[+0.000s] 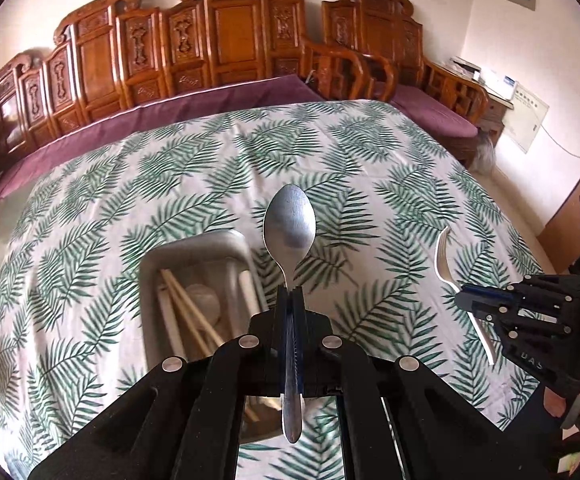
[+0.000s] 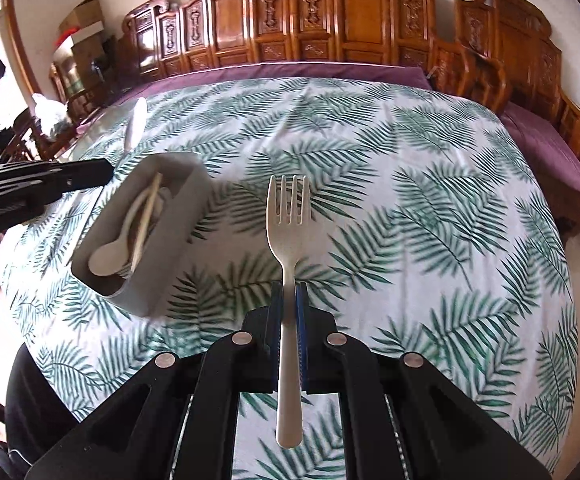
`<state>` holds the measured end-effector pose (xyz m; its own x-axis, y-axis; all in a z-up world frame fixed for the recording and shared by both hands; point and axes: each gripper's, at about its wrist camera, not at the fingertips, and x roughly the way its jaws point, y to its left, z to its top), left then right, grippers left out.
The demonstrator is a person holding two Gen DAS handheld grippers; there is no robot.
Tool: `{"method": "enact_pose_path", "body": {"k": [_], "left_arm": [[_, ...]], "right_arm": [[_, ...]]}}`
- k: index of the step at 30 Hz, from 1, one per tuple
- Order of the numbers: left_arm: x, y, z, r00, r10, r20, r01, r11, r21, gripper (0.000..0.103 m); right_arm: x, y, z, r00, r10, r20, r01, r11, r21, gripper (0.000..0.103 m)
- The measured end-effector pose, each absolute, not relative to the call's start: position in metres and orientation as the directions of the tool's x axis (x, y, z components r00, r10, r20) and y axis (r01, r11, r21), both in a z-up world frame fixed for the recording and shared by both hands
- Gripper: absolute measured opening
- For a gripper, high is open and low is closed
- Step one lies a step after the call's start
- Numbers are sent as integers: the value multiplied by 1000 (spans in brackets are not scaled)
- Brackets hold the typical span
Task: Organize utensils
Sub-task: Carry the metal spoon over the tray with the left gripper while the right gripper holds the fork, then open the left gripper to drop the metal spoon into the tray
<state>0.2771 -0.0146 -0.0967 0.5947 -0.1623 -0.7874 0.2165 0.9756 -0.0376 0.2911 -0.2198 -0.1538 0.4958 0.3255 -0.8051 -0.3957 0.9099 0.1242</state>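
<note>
Left gripper (image 1: 290, 300) clamped on metal spoon (image 1: 290, 224) at its neck, bowl ahead | right gripper (image 2: 290, 296) clamped on pale fork (image 2: 289, 208), tines ahead | grey tray (image 1: 194, 248) low-left of both, already holding chopsticks (image 1: 188, 312) | risk: thin handles pivot in pads; tray crowded, so a utensil may land on the counter (image 2: 410, 200).

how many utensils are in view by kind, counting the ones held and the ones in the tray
spoons: 2, metal spoon in left gripper, white spoon in tray
forks: 1, white fork in right gripper
chopsticks: 2
total: 5
</note>
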Motion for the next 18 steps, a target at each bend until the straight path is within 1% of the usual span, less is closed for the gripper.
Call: {"method": "enact_pose_path", "body": {"k": [18], "left_arm": [[288,45,-141,550,-95,-830,96,994,-50,2]], "right_arm": [[295,-141,-144,457,395,-797,-503,854,134,8]]}}
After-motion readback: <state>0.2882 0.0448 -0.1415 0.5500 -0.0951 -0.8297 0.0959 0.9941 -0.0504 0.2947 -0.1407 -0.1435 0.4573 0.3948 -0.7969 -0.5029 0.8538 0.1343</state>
